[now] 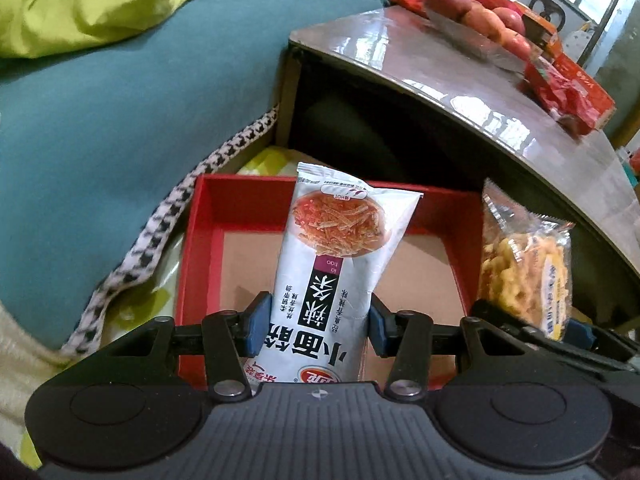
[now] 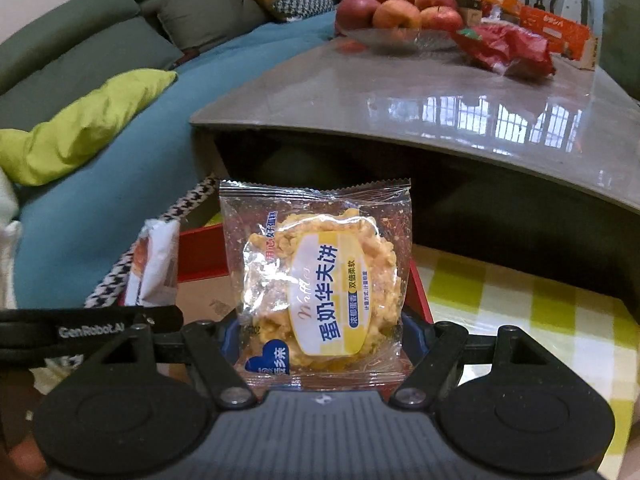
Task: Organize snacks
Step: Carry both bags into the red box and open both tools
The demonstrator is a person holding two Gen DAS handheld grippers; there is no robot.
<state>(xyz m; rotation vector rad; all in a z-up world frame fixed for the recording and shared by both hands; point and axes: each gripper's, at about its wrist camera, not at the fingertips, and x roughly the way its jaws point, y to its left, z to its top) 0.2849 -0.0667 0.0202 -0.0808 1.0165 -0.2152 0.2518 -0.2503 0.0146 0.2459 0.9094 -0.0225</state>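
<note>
My left gripper [image 1: 318, 322] is shut on a tall white snack packet [image 1: 332, 264] with black lettering and a picture of red strips, held upright over a red box [image 1: 200, 240] with a brown cardboard floor. To its right hangs the clear waffle-cake packet [image 1: 520, 264]. In the right wrist view my right gripper [image 2: 320, 336] is shut on that waffle-cake packet [image 2: 320, 280], which has a yellow label. The red box [image 2: 200, 256] shows behind it, and the white packet [image 2: 154, 264] and the other gripper's arm stand at the left.
A glossy grey table [image 2: 420, 92] rises just behind the box, bearing a glass dish of apples [image 2: 396, 16] and red and orange snack bags [image 2: 508, 48]. A teal sofa cover [image 1: 120, 120] with a lime cushion [image 1: 92, 8] lies left. A yellow checked cloth [image 2: 520, 300] spreads right.
</note>
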